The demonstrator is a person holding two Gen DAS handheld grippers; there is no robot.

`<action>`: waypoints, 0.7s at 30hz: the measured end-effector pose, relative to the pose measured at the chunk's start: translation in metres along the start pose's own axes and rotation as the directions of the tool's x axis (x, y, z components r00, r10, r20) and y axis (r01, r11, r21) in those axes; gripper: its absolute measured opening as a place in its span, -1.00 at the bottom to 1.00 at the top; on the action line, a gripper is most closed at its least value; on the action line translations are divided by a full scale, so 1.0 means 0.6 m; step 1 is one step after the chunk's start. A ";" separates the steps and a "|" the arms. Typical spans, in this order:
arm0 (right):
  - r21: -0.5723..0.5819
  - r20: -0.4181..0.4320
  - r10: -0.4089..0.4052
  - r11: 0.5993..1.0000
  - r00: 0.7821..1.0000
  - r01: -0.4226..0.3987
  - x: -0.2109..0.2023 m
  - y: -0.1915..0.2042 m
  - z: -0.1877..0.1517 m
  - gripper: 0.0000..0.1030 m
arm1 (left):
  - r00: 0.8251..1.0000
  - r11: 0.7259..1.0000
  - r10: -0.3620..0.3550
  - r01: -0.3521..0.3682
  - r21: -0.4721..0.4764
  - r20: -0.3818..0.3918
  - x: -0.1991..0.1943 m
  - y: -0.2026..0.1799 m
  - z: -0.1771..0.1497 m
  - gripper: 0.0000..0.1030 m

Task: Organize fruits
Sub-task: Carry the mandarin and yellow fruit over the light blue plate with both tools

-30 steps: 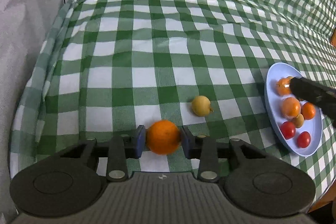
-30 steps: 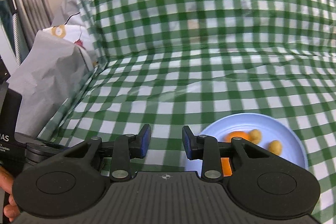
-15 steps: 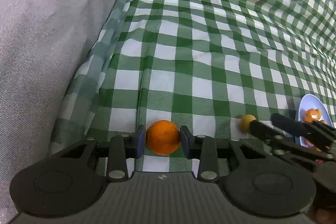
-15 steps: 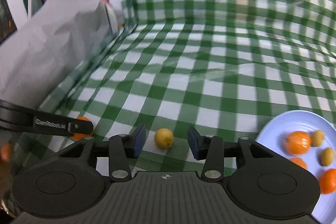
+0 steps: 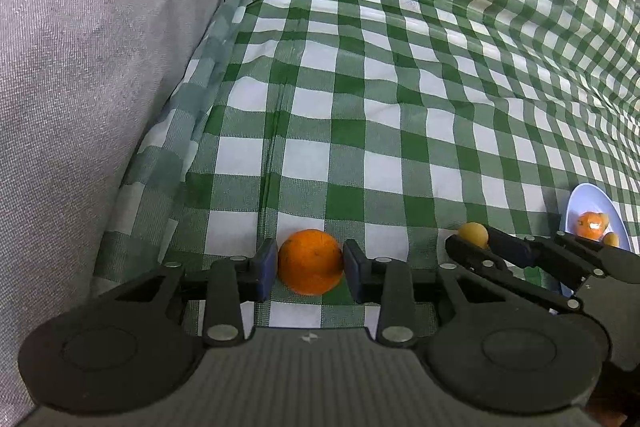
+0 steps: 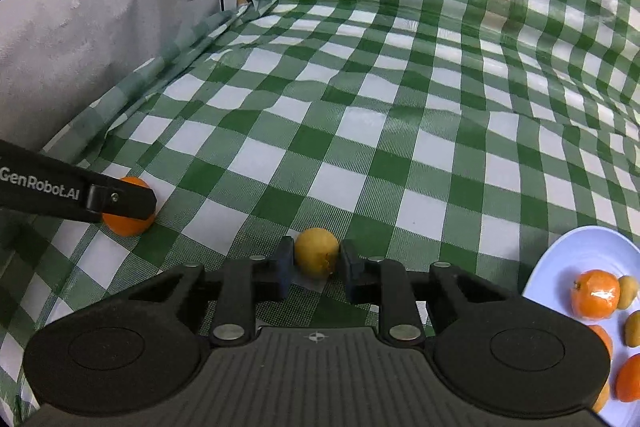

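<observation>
Jaws: our left gripper is clamped on the orange & right gripper on the small yellow fruit, both on the checked cloth left of the blue plate w/ several fruits already, so prob. two left to add.

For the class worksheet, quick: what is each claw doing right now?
Left claw: closed on the orange.
Right claw: closed on the small yellow fruit.

Right gripper left plate, jaws closed on yellow fruit.
</observation>
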State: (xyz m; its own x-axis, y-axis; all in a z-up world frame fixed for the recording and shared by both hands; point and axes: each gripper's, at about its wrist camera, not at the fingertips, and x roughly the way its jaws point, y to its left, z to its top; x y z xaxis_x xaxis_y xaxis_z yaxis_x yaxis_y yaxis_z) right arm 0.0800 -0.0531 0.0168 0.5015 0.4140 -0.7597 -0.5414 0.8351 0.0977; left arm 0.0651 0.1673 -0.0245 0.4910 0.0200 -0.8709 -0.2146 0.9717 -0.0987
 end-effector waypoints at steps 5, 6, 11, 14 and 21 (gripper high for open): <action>0.039 0.066 0.000 0.999 0.998 -0.003 -0.037 -0.014 0.008 -0.51 | 0.999 1.000 -0.007 0.006 0.010 0.036 -0.014 -0.007 0.002 -0.24; 0.050 0.081 -0.001 0.999 0.997 -0.003 -0.046 -0.018 0.009 -0.51 | 0.999 1.000 -0.008 0.008 0.011 0.043 -0.017 -0.009 0.002 -0.24; 0.093 0.158 -0.006 0.996 0.987 -0.009 -0.115 -0.046 0.017 -0.51 | 0.996 1.000 -0.019 0.018 0.016 0.083 -0.035 -0.023 0.003 -0.24; 0.095 0.211 -0.020 0.995 0.977 0.000 -0.170 -0.065 0.021 -0.51 | 0.994 0.999 -0.032 0.028 0.036 0.104 -0.043 -0.038 0.002 -0.24; 0.167 0.244 -0.090 0.985 0.966 0.049 -0.230 -0.110 -0.031 -0.51 | 0.990 0.995 -0.040 0.027 0.097 0.135 -0.053 -0.074 -0.004 -0.24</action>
State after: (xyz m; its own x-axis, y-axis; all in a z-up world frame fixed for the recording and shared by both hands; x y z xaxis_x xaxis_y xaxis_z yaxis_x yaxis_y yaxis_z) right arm 0.0338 -0.1719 0.1035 0.6972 0.4132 -0.5858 -0.3955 0.9033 0.1664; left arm 0.0570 0.1232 0.0061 0.6087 0.0131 -0.7933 -0.1189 0.9901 -0.0749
